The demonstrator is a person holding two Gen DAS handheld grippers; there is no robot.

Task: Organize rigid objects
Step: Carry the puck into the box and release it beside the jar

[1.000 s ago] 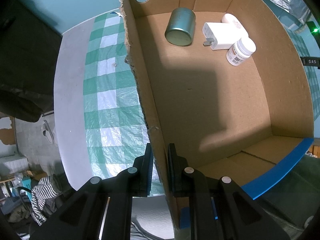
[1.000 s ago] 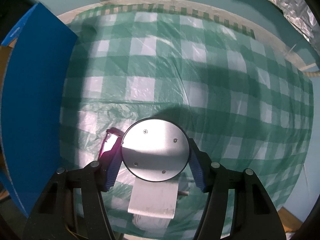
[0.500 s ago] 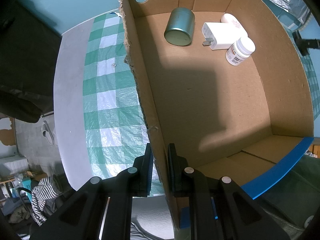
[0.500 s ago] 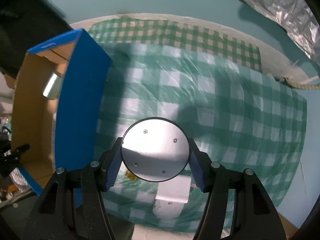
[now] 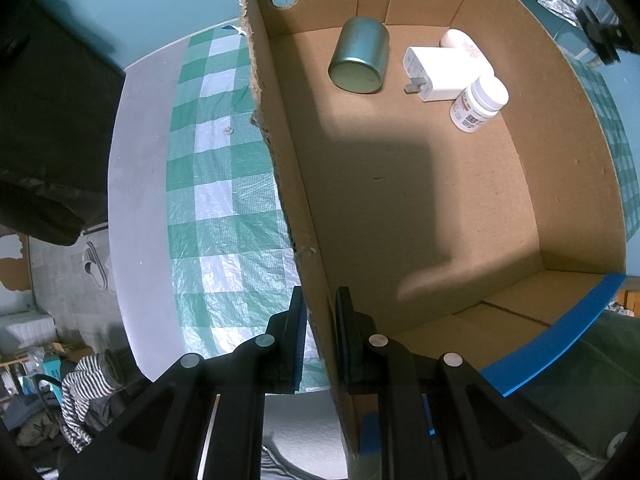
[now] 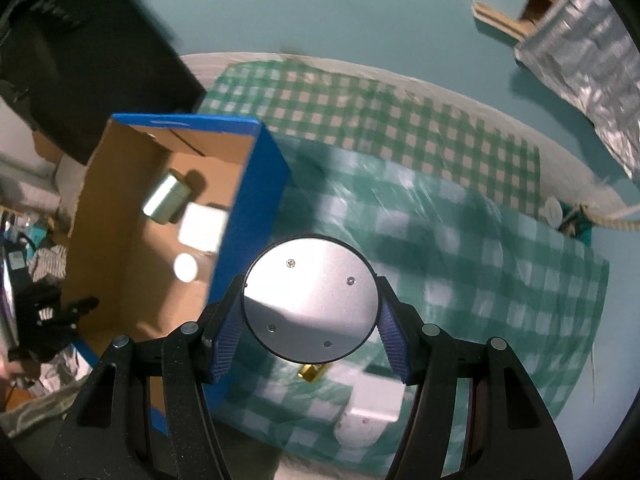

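Note:
My left gripper (image 5: 320,320) is shut on the left wall of the open cardboard box (image 5: 460,208), one finger on each side of it. Inside the box, at its far end, lie a green metal tin (image 5: 360,56), a white plug adapter (image 5: 436,72) and a white pill bottle (image 5: 478,104). My right gripper (image 6: 310,326) is shut on a round silver metal disc (image 6: 310,300) and holds it high above the green checked cloth (image 6: 460,248), to the right of the blue-sided box (image 6: 160,232).
A small gold object (image 6: 312,372) and a white object (image 6: 372,416) lie on the cloth below the disc. A white cap (image 6: 554,212) sits at the cloth's right edge. Silver foil (image 6: 584,40) hangs at upper right. Clothes (image 5: 80,392) lie beyond the table edge.
My right gripper has risen with the disc and swung so that the box and its contents now show at left. My left gripper has kept its hold on the box wall.

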